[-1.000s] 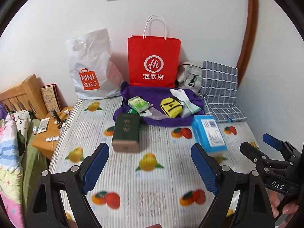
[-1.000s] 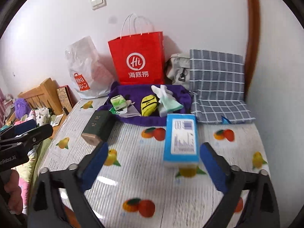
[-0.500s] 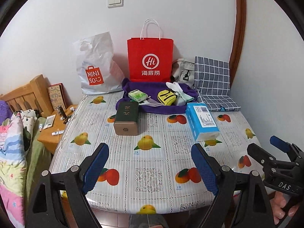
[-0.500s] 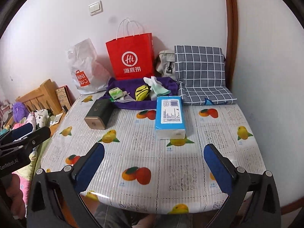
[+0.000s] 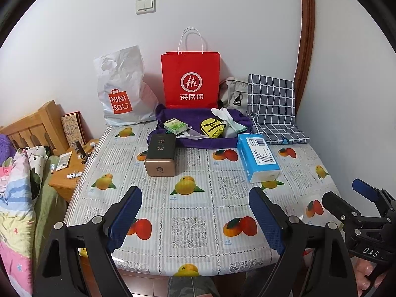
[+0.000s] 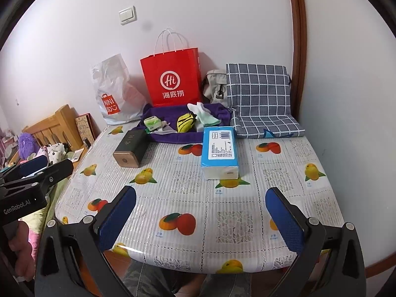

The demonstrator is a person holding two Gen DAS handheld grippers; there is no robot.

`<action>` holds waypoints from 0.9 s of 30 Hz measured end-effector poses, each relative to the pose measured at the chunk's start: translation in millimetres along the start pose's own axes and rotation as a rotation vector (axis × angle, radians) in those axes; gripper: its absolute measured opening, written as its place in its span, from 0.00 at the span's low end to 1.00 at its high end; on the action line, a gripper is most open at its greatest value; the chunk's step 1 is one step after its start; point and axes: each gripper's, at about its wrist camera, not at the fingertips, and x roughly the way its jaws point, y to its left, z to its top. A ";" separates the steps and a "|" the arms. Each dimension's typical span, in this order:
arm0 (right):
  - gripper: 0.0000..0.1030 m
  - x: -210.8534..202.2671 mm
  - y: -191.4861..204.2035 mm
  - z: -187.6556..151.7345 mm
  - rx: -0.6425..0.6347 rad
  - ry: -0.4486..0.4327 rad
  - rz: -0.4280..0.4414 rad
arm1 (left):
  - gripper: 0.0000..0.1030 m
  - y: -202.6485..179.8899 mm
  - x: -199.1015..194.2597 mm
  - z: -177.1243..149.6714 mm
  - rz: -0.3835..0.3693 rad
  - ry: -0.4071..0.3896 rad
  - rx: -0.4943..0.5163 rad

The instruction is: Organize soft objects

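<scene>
A purple cloth [image 5: 205,142] [image 6: 178,136] lies at the table's far side. On it rest a green tissue pack [image 5: 175,125] [image 6: 153,122], a yellow mesh pouch [image 5: 212,128] [image 6: 185,122] and pale socks [image 5: 229,120] [image 6: 204,116]. A blue tissue pack [image 5: 258,157] [image 6: 219,151] lies nearer on the right. My left gripper [image 5: 195,193] and my right gripper [image 6: 201,194] both hang open over the table's near edge, far from the objects, nothing between their blue pads.
A dark tin box [image 5: 160,154] [image 6: 130,148] lies left of centre on the fruit-print table [image 5: 193,212]. A red paper bag [image 5: 190,81], a white plastic bag [image 5: 121,91], a grey bag [image 5: 234,94] and a checked cushion [image 5: 272,109] line the wall. A bed [image 5: 14,185] and a wooden nightstand [image 5: 66,173] stand left.
Both grippers have drawn back from the objects to the table's near edge, mostly in the first half second. Both have stayed open. Nothing on the table has moved.
</scene>
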 end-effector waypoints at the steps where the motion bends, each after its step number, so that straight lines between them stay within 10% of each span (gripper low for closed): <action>1: 1.00 -0.2 -0.3 -0.3 -0.001 0.001 -0.001 | 0.85 -0.3 -0.9 -0.3 0.000 0.002 0.000; 27: 1.00 -4.5 -0.5 0.6 -0.009 -0.005 0.003 | 0.85 0.2 -1.2 -0.8 0.002 0.005 0.000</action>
